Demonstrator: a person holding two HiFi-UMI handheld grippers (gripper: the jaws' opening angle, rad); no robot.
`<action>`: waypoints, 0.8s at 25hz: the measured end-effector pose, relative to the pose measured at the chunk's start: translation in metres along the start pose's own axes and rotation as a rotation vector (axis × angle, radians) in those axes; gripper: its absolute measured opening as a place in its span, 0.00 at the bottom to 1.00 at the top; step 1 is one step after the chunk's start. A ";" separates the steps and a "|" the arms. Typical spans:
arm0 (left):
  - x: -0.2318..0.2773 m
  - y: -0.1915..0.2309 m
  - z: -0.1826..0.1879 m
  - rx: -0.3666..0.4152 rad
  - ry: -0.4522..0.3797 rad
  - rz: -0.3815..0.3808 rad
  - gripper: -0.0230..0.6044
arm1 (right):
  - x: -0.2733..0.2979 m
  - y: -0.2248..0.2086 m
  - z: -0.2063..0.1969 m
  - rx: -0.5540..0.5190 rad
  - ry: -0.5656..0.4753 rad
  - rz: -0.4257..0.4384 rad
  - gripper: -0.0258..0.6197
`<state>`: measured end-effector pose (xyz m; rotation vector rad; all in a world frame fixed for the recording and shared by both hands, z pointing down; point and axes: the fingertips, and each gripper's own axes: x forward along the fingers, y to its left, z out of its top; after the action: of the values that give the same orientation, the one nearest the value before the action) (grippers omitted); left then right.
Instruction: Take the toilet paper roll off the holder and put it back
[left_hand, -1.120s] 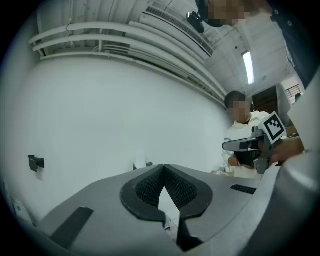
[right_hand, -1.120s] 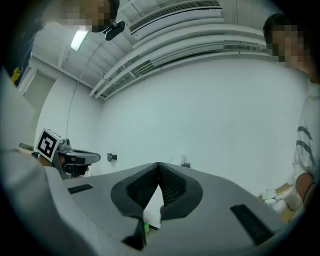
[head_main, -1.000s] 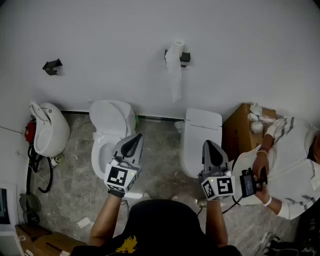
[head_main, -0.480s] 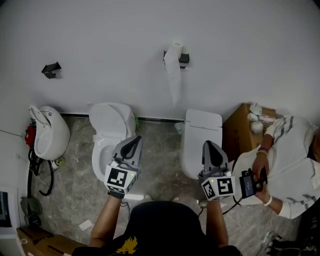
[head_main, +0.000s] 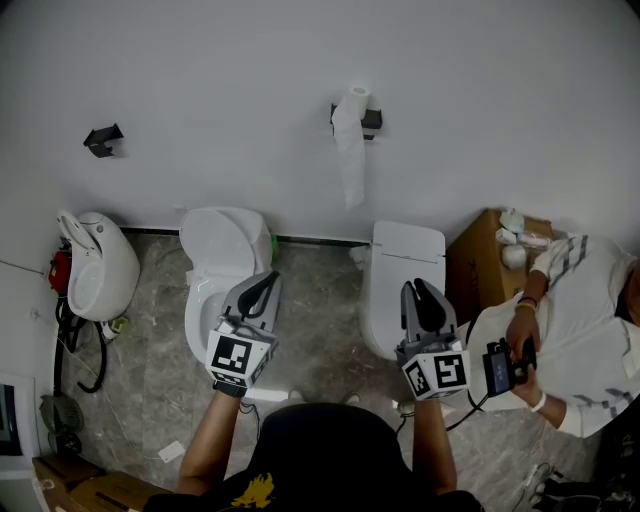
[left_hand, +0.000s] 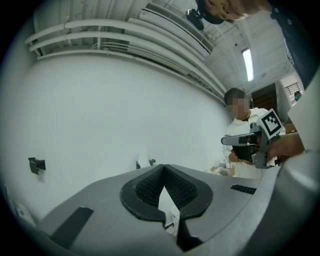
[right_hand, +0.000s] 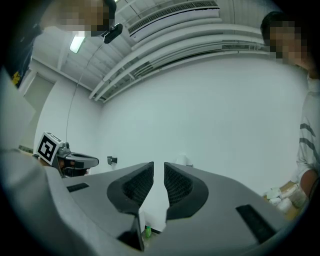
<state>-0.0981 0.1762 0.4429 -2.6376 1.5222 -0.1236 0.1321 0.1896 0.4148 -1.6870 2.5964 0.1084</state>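
Holding the left gripper (head_main: 267, 282) pinched shut on nothing, with the right gripper (head_main: 422, 290) just cracked open to a sliver, empty too. Haven't touched the toilet paper roll (head_main: 356, 100): parked on its holder (head_main: 371, 119) up the wall, tail dangling. Basically everything left to do. Loads of free air ahead; only need to clear the open toilet (head_main: 222, 245), the lidded toilet (head_main: 406, 265) and the cardboard box (head_main: 478, 262).

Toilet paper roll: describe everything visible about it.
The toilet paper roll is white, soft-looking paper, sitting on a small dark holder fixed high on the white wall. A long loose strip hangs down from it against the wall, slightly crumpled, its end above the floor. Nothing but the holder and wall touches it.
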 end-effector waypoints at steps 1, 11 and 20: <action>0.000 0.001 -0.001 -0.001 0.000 -0.001 0.06 | 0.000 0.001 0.000 -0.003 0.001 0.000 0.13; 0.005 0.006 0.002 -0.004 -0.017 -0.021 0.07 | 0.005 0.012 -0.001 -0.013 0.020 0.019 0.27; 0.005 0.008 0.002 -0.007 -0.024 -0.017 0.07 | 0.011 0.013 -0.007 0.012 0.043 0.040 0.46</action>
<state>-0.1028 0.1681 0.4401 -2.6476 1.4964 -0.0870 0.1155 0.1841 0.4211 -1.6519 2.6573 0.0584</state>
